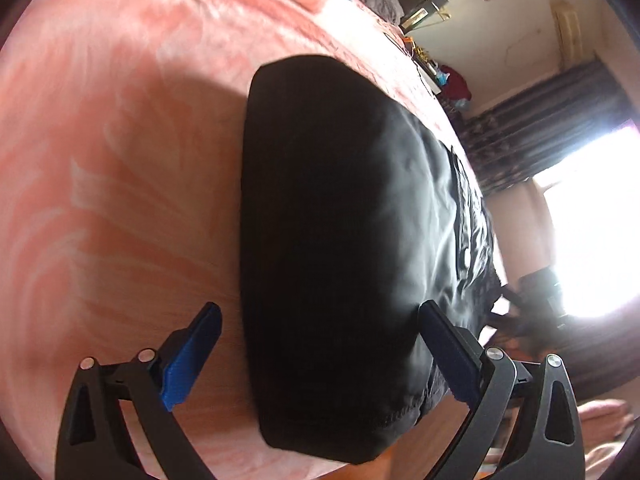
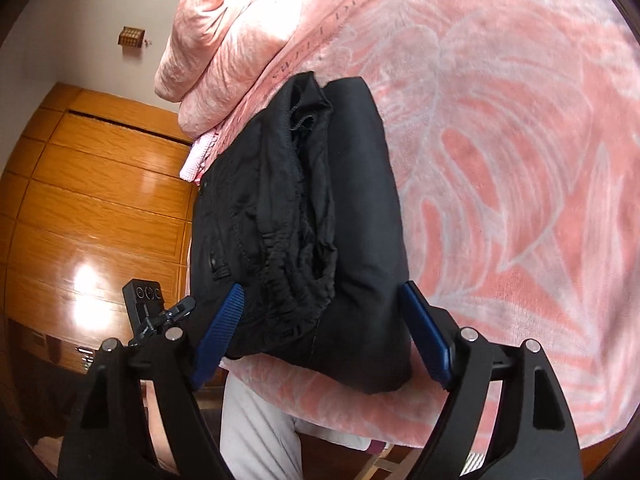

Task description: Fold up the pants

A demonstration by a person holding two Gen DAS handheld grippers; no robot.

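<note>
Two tongs are in my hands, and both stand wide open with nothing between their blue pads. The black pants (image 1: 340,240) lie folded into a thick bundle on a pink blanket (image 1: 120,160) patterned with pale leaf shapes.

From my left tongs (image 1: 320,312), the bundle fills the middle of the view, its smooth folded edge curving away from me. One pad sits over the pink blanket beside the pants, the other over the black cloth; I cannot tell whether either touches.

From my right tongs (image 2: 320,300), I see the other end of the bundle, where the gathered elastic waistband (image 2: 296,216) lies folded in between the layers. The pads stand one at each side of the near end of the pants, spread about as wide as the bundle itself.

A rolled pink quilt (image 2: 232,40) lies beyond the pants, and a glossy wooden wardrobe (image 2: 100,200) stands at the left.
</note>
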